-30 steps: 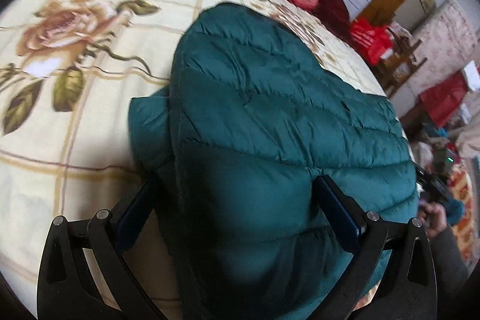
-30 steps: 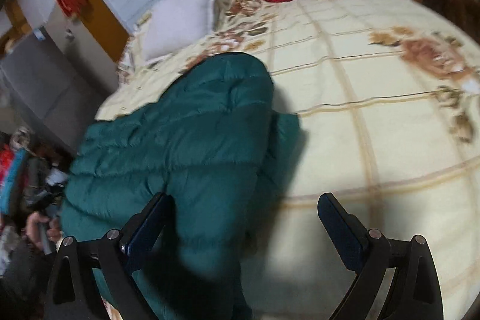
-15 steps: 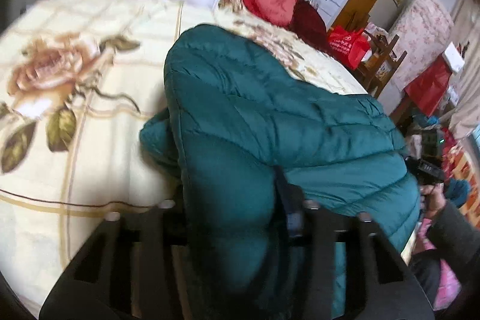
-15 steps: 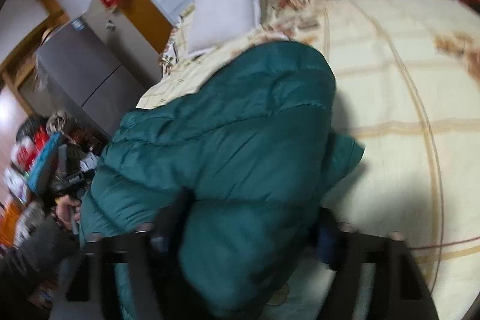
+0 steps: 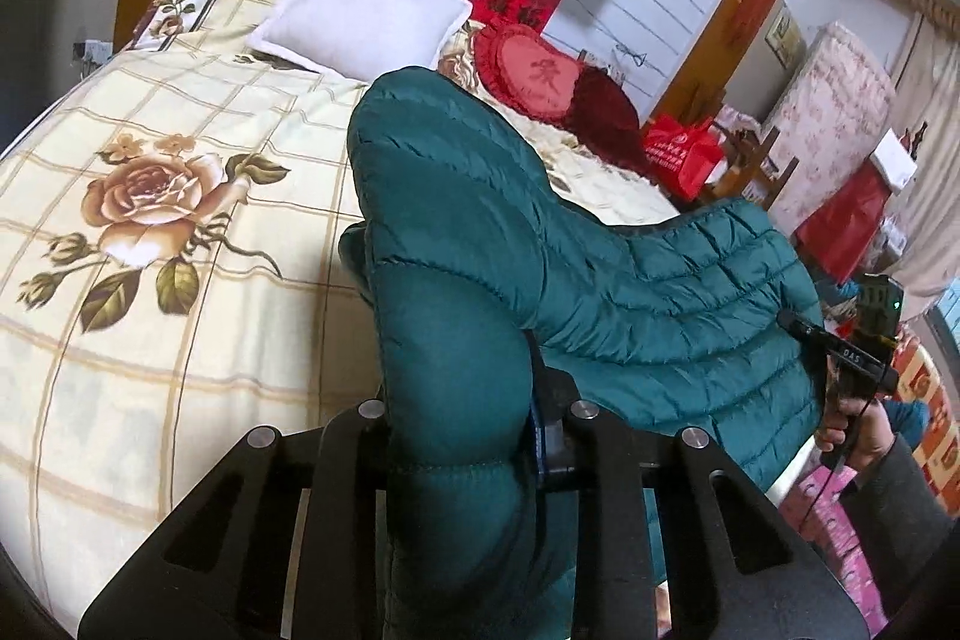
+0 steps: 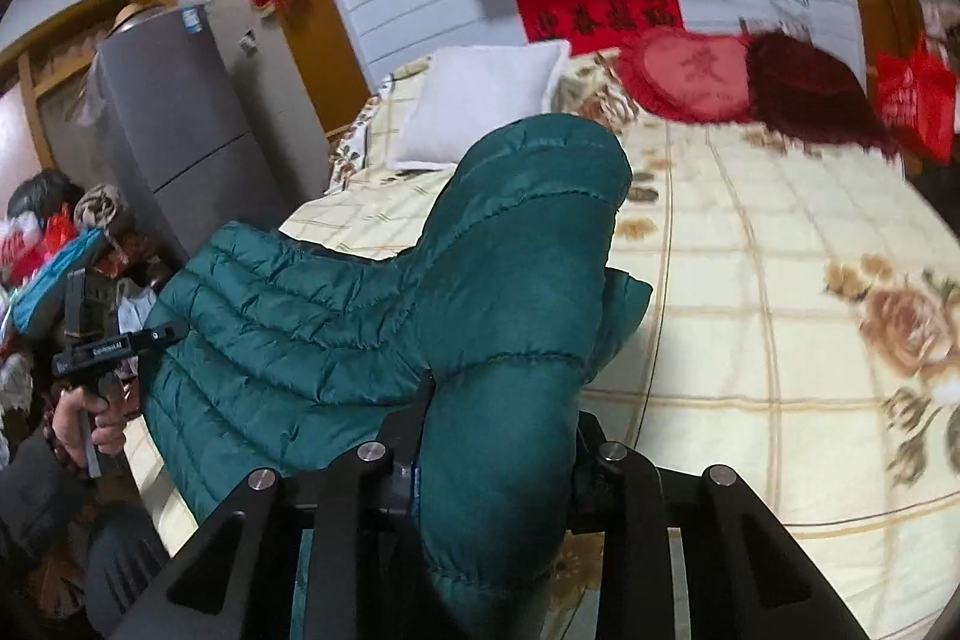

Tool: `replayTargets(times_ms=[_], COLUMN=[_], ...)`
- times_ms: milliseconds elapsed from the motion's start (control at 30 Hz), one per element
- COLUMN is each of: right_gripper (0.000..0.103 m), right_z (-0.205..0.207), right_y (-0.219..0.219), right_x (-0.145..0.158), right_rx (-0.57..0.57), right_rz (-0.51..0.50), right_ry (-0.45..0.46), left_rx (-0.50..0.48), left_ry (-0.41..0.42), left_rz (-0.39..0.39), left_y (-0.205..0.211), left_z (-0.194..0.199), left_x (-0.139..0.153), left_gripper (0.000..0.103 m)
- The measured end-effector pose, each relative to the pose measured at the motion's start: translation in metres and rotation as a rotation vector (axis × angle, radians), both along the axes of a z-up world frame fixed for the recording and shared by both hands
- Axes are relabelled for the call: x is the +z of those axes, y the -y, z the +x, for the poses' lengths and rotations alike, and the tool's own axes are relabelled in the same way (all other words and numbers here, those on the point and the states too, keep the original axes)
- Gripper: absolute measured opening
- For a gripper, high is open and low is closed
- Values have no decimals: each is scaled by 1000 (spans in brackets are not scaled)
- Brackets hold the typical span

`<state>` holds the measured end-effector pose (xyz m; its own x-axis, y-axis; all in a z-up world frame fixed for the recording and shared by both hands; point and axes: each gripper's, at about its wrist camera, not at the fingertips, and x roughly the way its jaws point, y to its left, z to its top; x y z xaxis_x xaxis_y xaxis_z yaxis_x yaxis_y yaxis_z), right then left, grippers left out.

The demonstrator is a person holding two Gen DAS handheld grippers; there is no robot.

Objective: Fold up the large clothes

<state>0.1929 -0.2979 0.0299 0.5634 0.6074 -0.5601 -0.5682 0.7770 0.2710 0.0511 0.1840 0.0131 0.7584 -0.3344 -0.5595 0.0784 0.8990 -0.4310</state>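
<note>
A dark green quilted down jacket [image 5: 630, 280] lies on the bed with its near edge lifted. My left gripper [image 5: 462, 436] is shut on a bunched fold of the jacket and holds it above the bedspread. In the right wrist view the same jacket [image 6: 312, 316] sags between the two grips. My right gripper [image 6: 498, 454] is shut on another bunched fold of it, also raised. Each gripper shows at the far edge of the other's view, the right gripper [image 5: 852, 352] and the left gripper [image 6: 102, 340], each held in a hand.
The bed has a cream checked bedspread with roses [image 5: 150, 196]. A white pillow [image 5: 366, 22] and a red heart cushion [image 5: 540, 76] lie at its head. A grey fridge [image 6: 174, 130] stands left of the bed. Red bags and clutter [image 5: 684, 154] stand on the other side.
Both grippers closed on the jacket's near edge and lifted it off the bed. Both views tilted up, and the wall and television came into sight.
</note>
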Motion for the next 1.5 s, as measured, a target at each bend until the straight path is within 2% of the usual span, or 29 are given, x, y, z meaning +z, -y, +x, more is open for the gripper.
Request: replayTargets(times_ms=[167, 300, 433, 567, 600, 667, 700, 733, 767, 800, 833, 900, 933, 1033, 1067, 1133, 1200, 1267, 1367, 1500], right_gripper=[30, 30, 30, 30, 31, 36, 40, 42, 47, 52, 52, 53, 53, 53, 53, 58, 78, 80, 80, 80], right_z=[-20, -24, -11, 14, 21, 35, 38, 42, 44, 45, 45, 40, 33, 3, -16, -52, -93, -139, -194, -246], right_y=[11, 27, 33, 33, 33, 37, 42, 50, 58, 63, 71, 80, 84, 79, 73, 59, 47, 35, 24, 22], right_x=[31, 33, 15, -28, -44, -69, -75, -80, -82, -81, -77, -62, -49, -9, 8, 32, 46, 56, 59, 51], right_rx=[52, 71, 77, 79, 74, 27, 7, -16, -41, -61, -82, -122, -137, -189, -215, -218, -264, -258, -248, -234], right_rz=[-39, -44, -33, -26, -26, -17, 16, 66, 109, 131, 154, 147, 136, 18, -45, -97, -183, -216, -231, -214], right_ry=[54, 69, 38, -61, -103, -202, -244, -289, -332, -356, -381, -382, -356, -250, -206, -141, -80, -36, -2, -9], left_rx=[-16, -21, -6, 19, 37, 65, 71, 85, 95, 98, 109, 142, 168, 181, 176, 146, 120, 85, 65, 30], left_ry=[35, 53, 22, -58, -78, -107, -117, -126, -137, -147, -151, -137, -122, -58, -48, -54, -56, -55, -58, -93], left_rz=[-1, 3, 29, 53, 73, 63, 59, 67, 76, 79, 82, 99, 122, 188, 241, 313, 381, 413, 422, 445], left_y=[17, 30, 40, 46, 47, 43, 41, 39, 37, 35, 30, 23, 21, 25, 35, 52, 79, 103, 128, 162], left_z=[-38, -45, -38, -26, -24, -22, -21, -21, -20, -19, -20, -26, -32, -53, -64, -77, -99, -122, -149, -175], left_x=[19, 23, 7, -31, -42, -55, -56, -57, -55, -52, -47, -34, -22, 9, 22, 33, 41, 45, 46, 38], left_gripper=[23, 23, 23, 25, 26, 39, 42, 50, 57, 58, 59, 70, 80, 88, 95, 103, 103, 103, 103, 103])
